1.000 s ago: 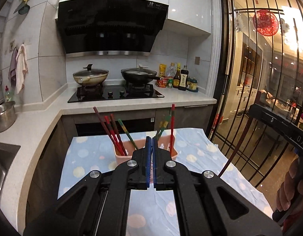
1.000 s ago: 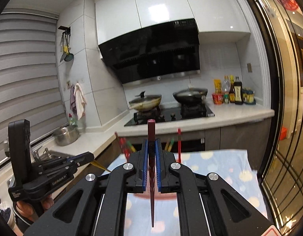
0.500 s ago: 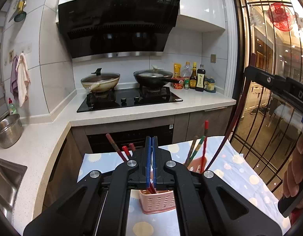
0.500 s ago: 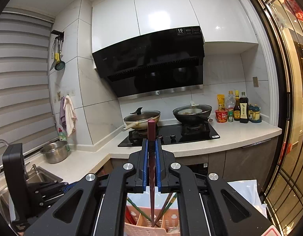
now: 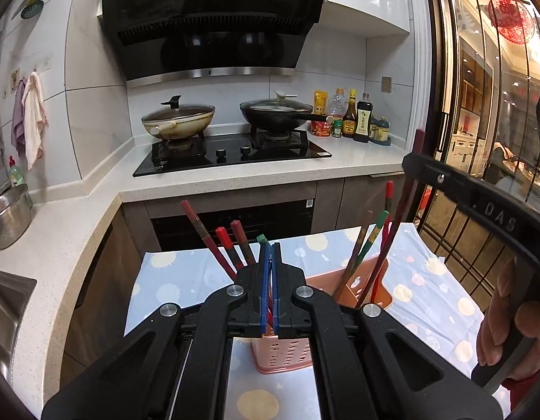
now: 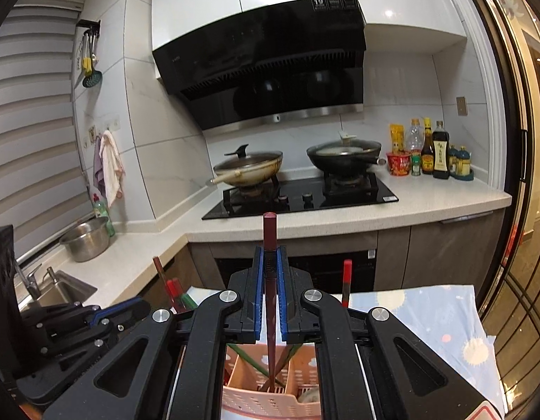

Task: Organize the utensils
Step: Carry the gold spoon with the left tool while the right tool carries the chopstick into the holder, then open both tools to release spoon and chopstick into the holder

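Your left gripper (image 5: 269, 255) is sitting fully closed, empty, pointing slightly down. Your right gripper (image 6: 270, 262) is clamping a dark red chopstick (image 6: 269, 231), held upright. Your right hand (image 5: 511, 332) is gripping its handle.

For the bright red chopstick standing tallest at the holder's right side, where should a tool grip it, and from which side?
Grip the red chopstick near its exposed top end, coming from above: it stands nearly upright and its lower part sits among other sticks in the pink holder.

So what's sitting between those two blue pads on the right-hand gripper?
A dark red chopstick, clamped upright by the right gripper, its lower tip inside the pink utensil basket. The right wrist view shows it.
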A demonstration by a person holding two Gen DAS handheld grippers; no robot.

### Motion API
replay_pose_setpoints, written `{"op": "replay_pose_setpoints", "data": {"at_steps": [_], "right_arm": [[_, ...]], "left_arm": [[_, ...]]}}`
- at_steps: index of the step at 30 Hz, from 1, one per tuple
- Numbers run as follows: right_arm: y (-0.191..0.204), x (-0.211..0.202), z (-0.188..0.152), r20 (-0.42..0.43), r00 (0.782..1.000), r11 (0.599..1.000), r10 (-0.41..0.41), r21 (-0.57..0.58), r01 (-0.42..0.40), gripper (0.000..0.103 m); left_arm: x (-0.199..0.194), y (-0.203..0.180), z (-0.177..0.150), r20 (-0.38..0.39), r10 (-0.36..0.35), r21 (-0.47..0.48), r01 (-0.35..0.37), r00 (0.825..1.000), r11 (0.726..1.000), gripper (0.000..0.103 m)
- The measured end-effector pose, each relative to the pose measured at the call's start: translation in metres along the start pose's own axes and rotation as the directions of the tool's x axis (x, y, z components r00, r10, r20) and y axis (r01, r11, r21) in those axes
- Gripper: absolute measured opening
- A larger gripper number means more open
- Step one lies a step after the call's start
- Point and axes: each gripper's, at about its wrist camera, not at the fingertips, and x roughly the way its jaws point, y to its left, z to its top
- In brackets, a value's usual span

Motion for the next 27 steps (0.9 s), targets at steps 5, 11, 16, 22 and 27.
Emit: {"op": "replay_pose_setpoints", "data": {"at_steps": [5, 11, 16, 22, 27], "right_arm": [[0.000, 0.009, -0.016, -0.046, 0.999, 1.000, -0.012, -0.016, 0.012, 0.007], [-0.005, 0.019, -0.030, -0.082, 0.996, 1.000, -0.018, -0.014, 0.017, 0.007], [-0.005, 0.021, -0.035, -0.089, 0.996, 1.000, -0.017, -0.017, 0.016, 0.007], [-0.005, 0.020, -0.036, -0.088, 0.996, 1.000, -0.015, -0.016, 0.014, 0.007], [-0.005, 0.020, -0.036, -0.086, 0.996, 1.000, -0.014, -0.019, 0.013, 0.007]], "left_arm": [[0.008, -0.003, -0.005, -0.017, -0.003, -0.002, 0.003, 1.000, 1.000, 0.001], [0.012, -0.005, -0.011, -0.032, -0.007, -0.004, 0.006, 0.999, 1.000, 0.001], [0.014, -0.005, -0.013, -0.037, -0.007, -0.011, 0.006, 0.999, 1.000, 0.001], [0.014, -0.004, -0.013, -0.035, -0.012, -0.016, 0.011, 0.999, 1.000, 0.001], [0.014, -0.004, -0.012, -0.032, -0.015, -0.019, 0.014, 0.999, 1.000, 0.001]]}}
